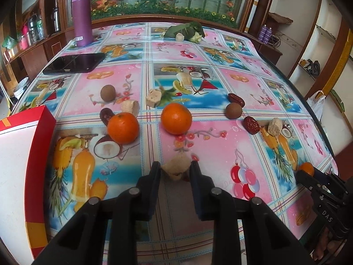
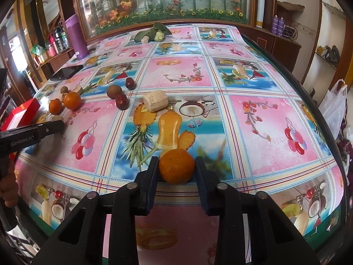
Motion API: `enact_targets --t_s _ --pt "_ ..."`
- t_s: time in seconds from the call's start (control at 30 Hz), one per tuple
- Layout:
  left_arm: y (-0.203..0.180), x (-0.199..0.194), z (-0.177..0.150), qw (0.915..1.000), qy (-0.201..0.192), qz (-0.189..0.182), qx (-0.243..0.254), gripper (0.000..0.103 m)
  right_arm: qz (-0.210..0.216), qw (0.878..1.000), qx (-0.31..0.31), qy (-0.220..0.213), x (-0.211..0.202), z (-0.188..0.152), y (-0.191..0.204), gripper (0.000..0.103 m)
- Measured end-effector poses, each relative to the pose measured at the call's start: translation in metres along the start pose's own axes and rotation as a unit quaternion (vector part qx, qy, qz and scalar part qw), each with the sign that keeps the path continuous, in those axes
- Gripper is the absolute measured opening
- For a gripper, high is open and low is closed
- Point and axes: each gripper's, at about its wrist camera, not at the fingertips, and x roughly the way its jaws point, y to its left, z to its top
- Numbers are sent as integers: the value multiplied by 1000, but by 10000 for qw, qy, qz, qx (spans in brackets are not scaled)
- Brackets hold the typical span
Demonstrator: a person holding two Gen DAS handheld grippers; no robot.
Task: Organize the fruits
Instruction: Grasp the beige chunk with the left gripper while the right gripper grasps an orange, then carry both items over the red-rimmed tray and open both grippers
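Left wrist view: the left gripper [image 1: 175, 170] is clamped on a pale, crumbly cake piece [image 1: 175, 168], both fingers pressing its sides just above the tabletop [image 1: 220, 145] with its fruit-print cloth. Taking that cake piece as the landmark, two oranges lie beyond it: one orange [image 1: 176, 118] straight ahead, another orange [image 1: 122, 128] ahead to the left. A red box [image 1: 33, 154] stands well to its left. Farther ahead lie a brown longan [image 1: 107, 92], more cake pieces and red dates [image 1: 251, 125], the dates off to the right. A purple bottle [image 1: 81, 16] and a black tablet [image 1: 75, 63] sit far ahead to the left. At the right edge, the right gripper [image 1: 305, 173] shows with an orange fruit at its tips.

Right wrist view: the right gripper [image 2: 177, 167] is closed on a mandarin orange [image 2: 177, 166], fingers touching both sides, near the tabletop's [image 2: 264, 114] front edge. Beyond that mandarin lies a cylindrical cake piece [image 2: 155, 100]; farther left are a date [image 2: 121, 101], a longan [image 2: 114, 91] and two oranges [image 2: 72, 100]. The left gripper [image 2: 56, 124] enters from the left edge.
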Motion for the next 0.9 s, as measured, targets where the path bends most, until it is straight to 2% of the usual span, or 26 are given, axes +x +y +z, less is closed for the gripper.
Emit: enact_targets --t_s 0.07,0.13,0.27,0.33,0.43,0.63,0.73,0.9 --pt "3 -7 -2 10000 -64 -7 -45 29 -32 10000 3 9 0 0 2 29" --pt "5 -21 -5 9998 -193 -6 -77 29 122 9999 79 40 -2 1 4 29" --pt "15 -64 -15 9984 -539 82 -130 29 636 9979 101 26 -12 7 23 29" --pt "25 -87 -23 9969 -717 244 -198 29 980 9952 45 -55 -19 11 39 29" --pt "51 -118 -37 9930 -978 536 -382 29 1481 9886 -205 -159 -29 20 79 29" --pt "120 -149 -66 9816 -1087 1302 -874 29 2504 9640 -866 -224 -43 31 186 28" --pt "150 -153 -78 9749 -1051 1638 -1082 29 2768 9520 -1293 -213 -48 29 240 28" --pt "190 -151 -93 9682 -904 1917 -1331 29 3008 9370 -1776 -45 -42 19 311 28"
